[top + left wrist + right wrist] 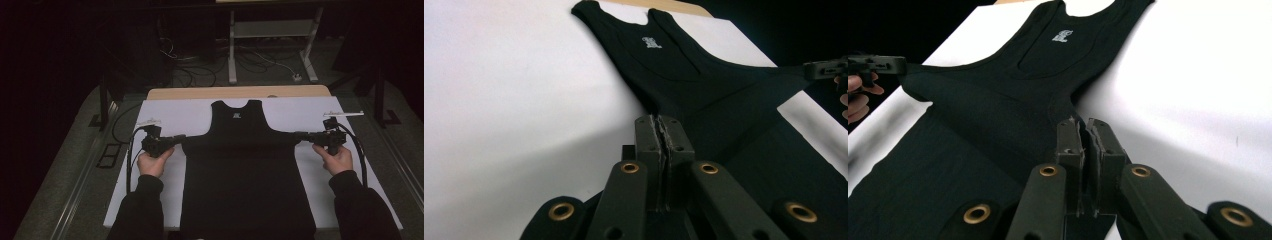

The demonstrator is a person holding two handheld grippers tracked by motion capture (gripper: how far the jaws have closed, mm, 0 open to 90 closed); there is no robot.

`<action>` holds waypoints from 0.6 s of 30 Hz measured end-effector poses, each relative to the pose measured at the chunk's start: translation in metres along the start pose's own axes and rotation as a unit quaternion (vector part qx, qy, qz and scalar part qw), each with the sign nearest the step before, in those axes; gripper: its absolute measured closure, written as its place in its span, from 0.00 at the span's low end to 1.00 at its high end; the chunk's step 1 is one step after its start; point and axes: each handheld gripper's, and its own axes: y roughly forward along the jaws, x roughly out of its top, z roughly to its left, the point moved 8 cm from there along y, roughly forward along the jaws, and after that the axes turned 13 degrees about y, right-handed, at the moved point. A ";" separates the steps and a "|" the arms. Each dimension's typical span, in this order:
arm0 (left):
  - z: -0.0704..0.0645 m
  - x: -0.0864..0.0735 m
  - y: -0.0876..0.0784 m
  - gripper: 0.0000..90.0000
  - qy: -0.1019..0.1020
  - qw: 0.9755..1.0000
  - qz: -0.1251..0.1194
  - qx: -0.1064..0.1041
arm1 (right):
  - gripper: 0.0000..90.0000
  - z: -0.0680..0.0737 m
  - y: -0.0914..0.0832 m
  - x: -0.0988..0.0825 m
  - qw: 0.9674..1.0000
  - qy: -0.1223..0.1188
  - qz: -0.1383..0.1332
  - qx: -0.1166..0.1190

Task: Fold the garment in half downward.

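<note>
White-covered bench [310, 175] carries black sleeveless fabric vest [247, 170] at its centre; left claw [183, 137] and right claw [296, 135] clench opposite underarm edges. Risk: uneven pulling slips fabric free

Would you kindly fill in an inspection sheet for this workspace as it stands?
Surface: white board over a wooden tabletop.
Job's things: black tank top lying flat, neck away from the person, pulled sideways at both underarms.
Clutter: nothing seen.
Grippers: left claw and right claw each shut on the top's side edge.
Cables: one trailing from each claw; more on the floor behind.
Surroundings: dark room, white frame beyond.
</note>
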 end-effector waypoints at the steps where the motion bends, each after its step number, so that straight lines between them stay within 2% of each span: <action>1: -0.001 -0.001 0.000 0.97 -0.002 1.000 0.000 -0.002 | 0.93 0.000 0.000 -0.001 1.000 -0.001 0.001 0.000; 6: -0.006 -0.008 -0.002 0.97 -0.010 1.000 0.006 -0.008 | 0.93 0.000 -0.003 -0.007 1.000 0.002 0.007 -0.004; 14: -0.015 -0.012 -0.006 0.97 -0.006 1.000 0.016 -0.018 | 0.93 0.000 -0.006 -0.019 1.000 0.001 0.020 -0.008; 18: -0.016 -0.016 -0.009 0.97 -0.011 1.000 0.018 -0.021 | 0.93 0.001 -0.008 -0.024 1.000 0.002 0.027 -0.010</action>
